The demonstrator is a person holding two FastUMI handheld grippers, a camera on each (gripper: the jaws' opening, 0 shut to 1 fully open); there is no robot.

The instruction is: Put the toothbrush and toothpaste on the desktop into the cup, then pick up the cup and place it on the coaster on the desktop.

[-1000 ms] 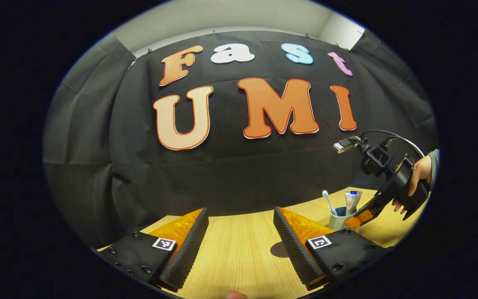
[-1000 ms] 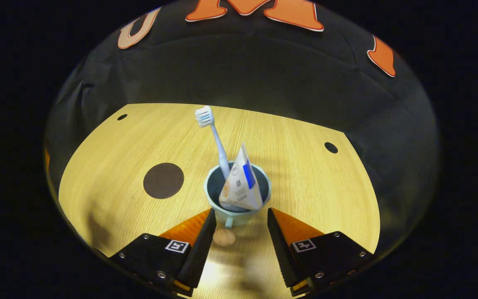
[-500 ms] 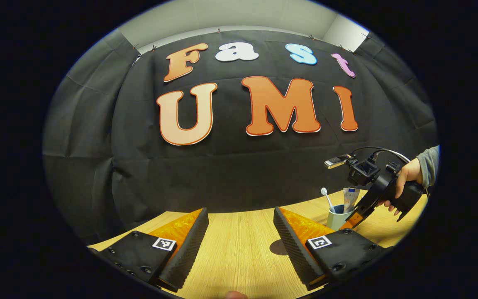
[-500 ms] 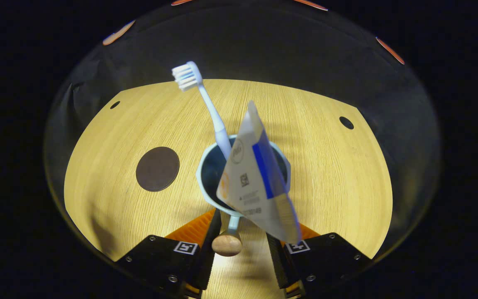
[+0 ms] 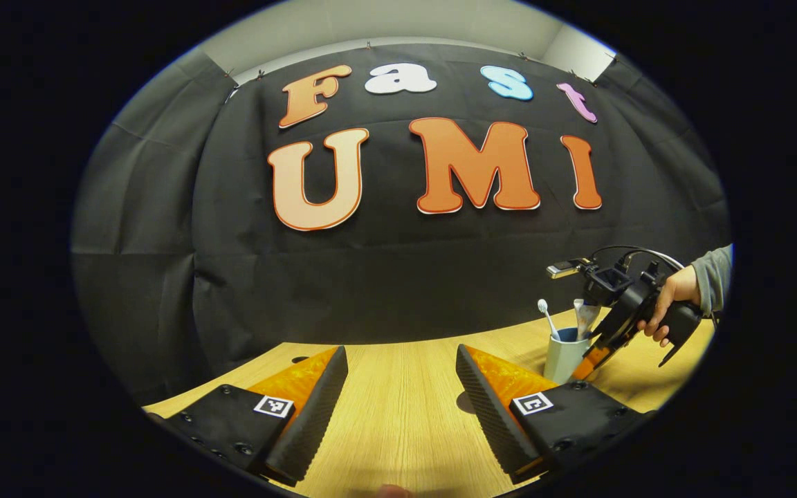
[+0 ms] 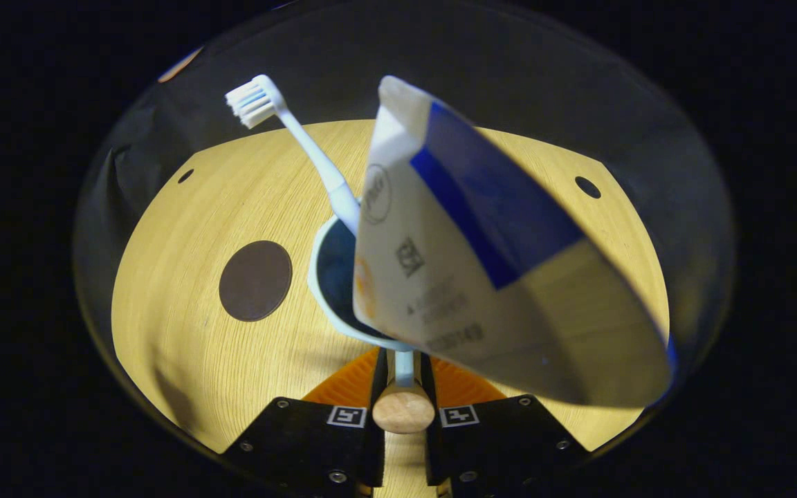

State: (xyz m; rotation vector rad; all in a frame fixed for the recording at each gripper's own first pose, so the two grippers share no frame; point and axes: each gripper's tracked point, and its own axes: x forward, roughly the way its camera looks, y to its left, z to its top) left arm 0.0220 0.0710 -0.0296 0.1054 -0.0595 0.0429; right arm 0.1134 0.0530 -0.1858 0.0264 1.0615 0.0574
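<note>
Here the right gripper [image 6: 402, 387] is closed on the cup's handle [image 6: 403, 398], both fingers pressed against its stem. The cup [image 6: 333, 277] sits directly ahead of the fingers, toothbrush [image 6: 295, 138] leaning left in it, toothpaste [image 6: 481, 263] tilted toward the camera. The coaster [image 6: 255, 280] lies on the desktop [image 6: 184, 346], left of the cup and apart from it. The left gripper [image 5: 398, 394] hangs open over bare desktop, the cup [image 5: 564, 356] far to its right.

right gripper [image 5: 596, 353]: black body, camera block, looped cable; hand [image 5: 663, 304] in grey sleeve [image 5: 713, 277]. Square tags, screws on mounts.
</note>
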